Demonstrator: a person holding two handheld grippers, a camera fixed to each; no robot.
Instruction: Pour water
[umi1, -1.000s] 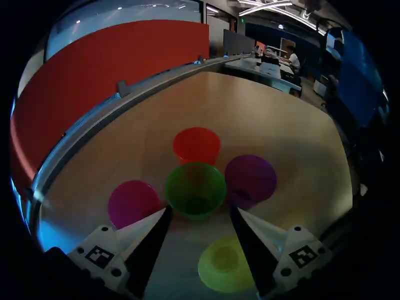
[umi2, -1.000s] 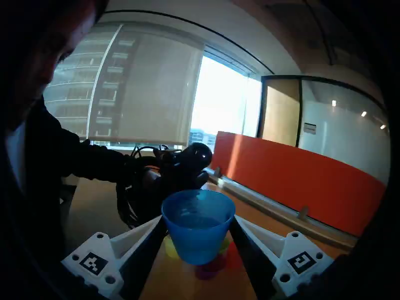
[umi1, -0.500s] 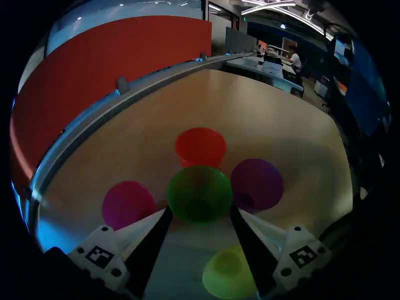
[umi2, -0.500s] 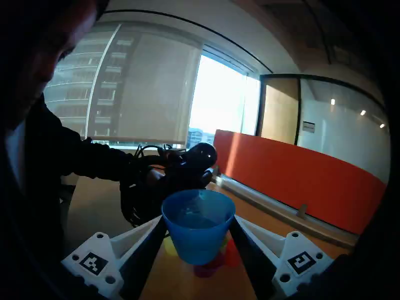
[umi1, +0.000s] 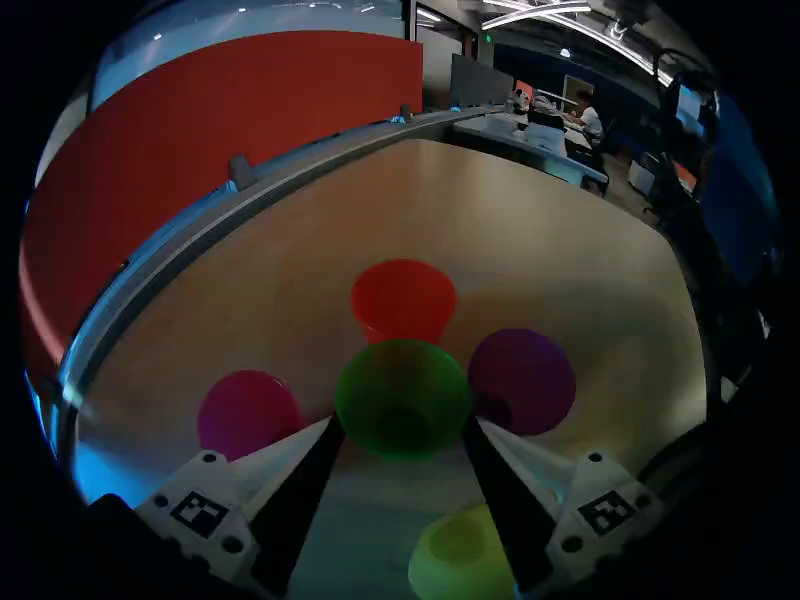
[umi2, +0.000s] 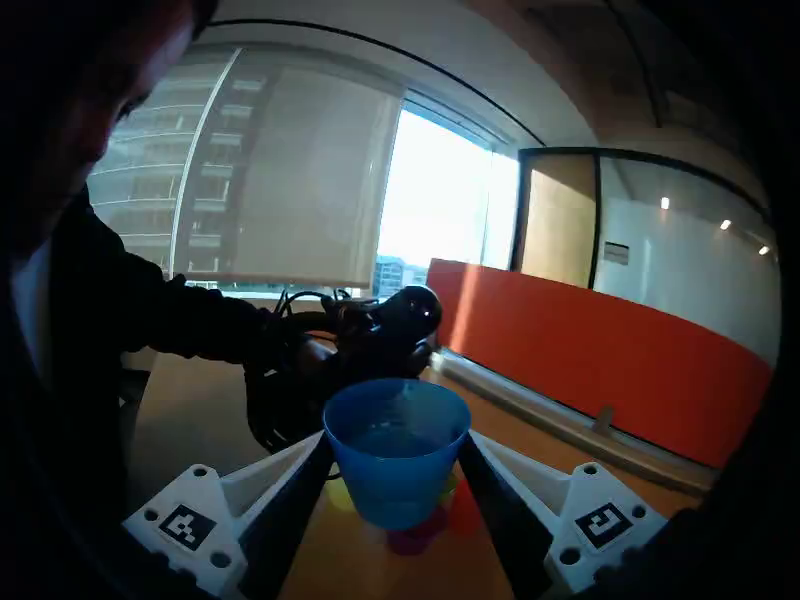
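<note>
A green cup (umi1: 402, 398) stands on the wooden table (umi1: 520, 230) among a red cup (umi1: 403, 298), a purple cup (umi1: 521, 380), a magenta cup (umi1: 248, 413) and a yellow-green cup (umi1: 462, 555). My left gripper (umi1: 400, 432) is open, its fingertips (umi1: 322, 440) flanking the green cup's near side. In the right gripper view, my right gripper (umi2: 397, 445) is shut on a blue cup (umi2: 397, 470) holding water, upright and above the table. The coloured cups (umi2: 412, 540) peek out under it. Behind it a hand holds the left gripper (umi2: 400, 318).
An orange partition (umi1: 230, 110) and a metal rail (umi1: 200, 225) run along the table's far-left edge. Desks and seated people (umi1: 585, 118) lie beyond the far end. A person's dark sleeve (umi2: 170, 315) fills the left of the right gripper view.
My left gripper has moved forward and closer to the green cup; the yellow-green cup has slid toward the bottom edge. The blue cup stays held and level.
</note>
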